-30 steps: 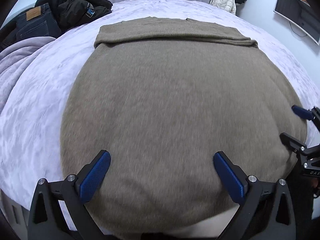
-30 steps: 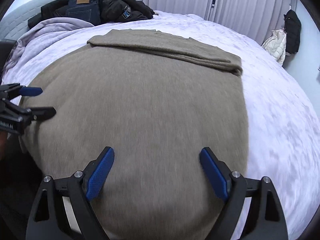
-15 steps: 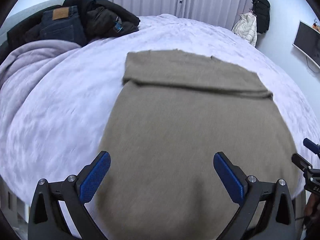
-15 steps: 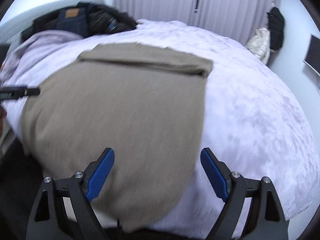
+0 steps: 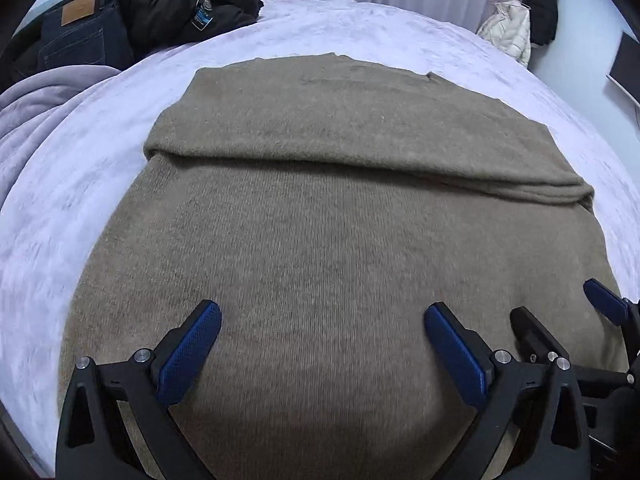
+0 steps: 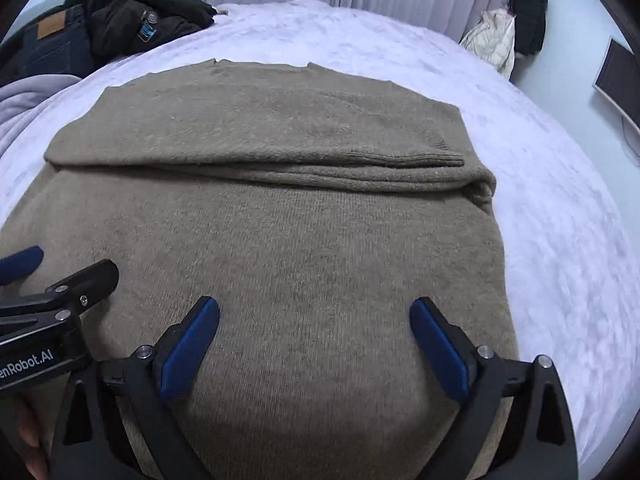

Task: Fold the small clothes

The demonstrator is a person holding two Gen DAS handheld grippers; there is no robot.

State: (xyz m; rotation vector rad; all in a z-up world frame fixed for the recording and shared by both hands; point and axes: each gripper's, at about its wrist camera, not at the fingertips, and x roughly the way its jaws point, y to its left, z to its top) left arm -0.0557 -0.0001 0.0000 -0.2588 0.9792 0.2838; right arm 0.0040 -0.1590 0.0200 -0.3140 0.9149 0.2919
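Note:
A taupe knit sweater [image 5: 320, 232] lies flat on the bed, its far part folded over into a band across the top [image 5: 352, 132]. It also shows in the right wrist view [image 6: 288, 240], with the folded sleeves on the band [image 6: 400, 160]. My left gripper [image 5: 322, 338] is open and empty above the sweater's near part. My right gripper [image 6: 314, 334] is open and empty over the near part too, just right of the left one. Each gripper shows at the edge of the other's view.
The bed has a pale lilac cover [image 5: 80, 168]. Dark jeans [image 5: 80, 36] and a black jacket [image 5: 188, 4] are piled at the far left, beside a lilac blanket [image 5: 28, 112]. Coats hang at the far right [image 6: 516, 28]. Curtains hang behind.
Both grippers have swung back over the sweater and closer to it, side by side. The sweater has not moved. Both stay open.

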